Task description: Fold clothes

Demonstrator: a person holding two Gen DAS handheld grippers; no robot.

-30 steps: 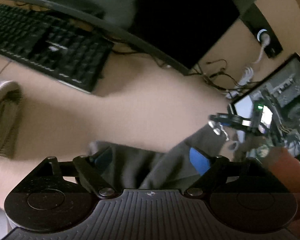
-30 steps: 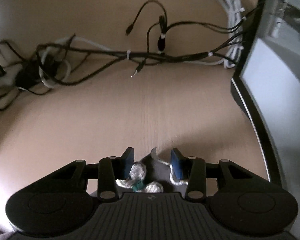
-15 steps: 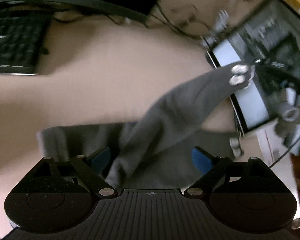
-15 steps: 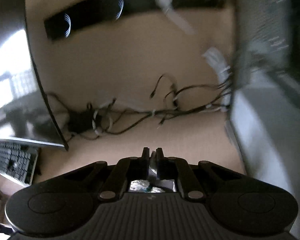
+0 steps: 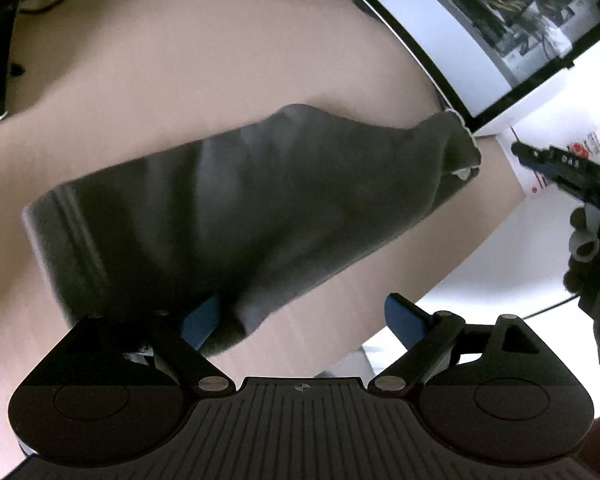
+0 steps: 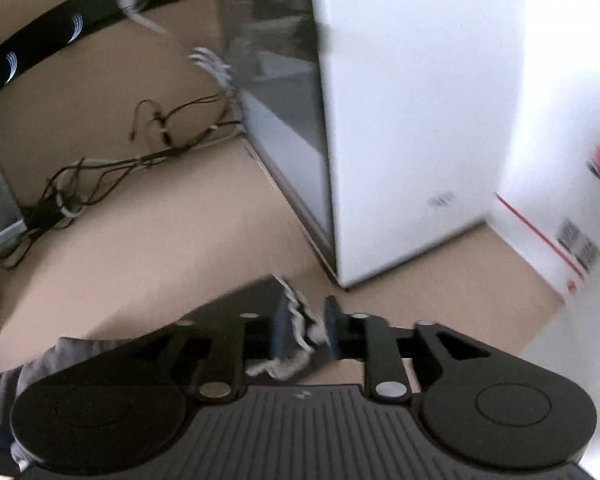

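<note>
Left wrist view: a grey garment [image 5: 236, 208], prob. sweatpants or a sleeve w/ a ribbed band at its left end, lies stretched across the tan surface [image 5: 220, 72], its far right end w/ a pale drawstring lifted toward the glass-sided PC case [image 5: 480, 40]. The left gripper [image 5: 304, 320] stands spread wide; its left blue pad sits at the near fold of the cloth, the right pad hangs clear over the surface edge, so nothing is pinched — it looks posed to pin or take the near end while the other end is drawn out. The right gripper [image 5: 556, 168] shows at the right edge, just off the raised cloth end, a hand behind it. Right wrist view, motion-blurred: the right gripper [image 6: 304, 324] has its jaws narrowly apart, having just been opening from a full clamp, w/ the white drawstring [image 6: 300, 316] and grey hem between the pads; whether the pads press on it can't be told. A white box w/ red tape [image 6: 548, 220] and a cable bundle [image 6: 100, 176] lie beyond. The pull seems meant to straighten the garment flat before a fold.
</note>
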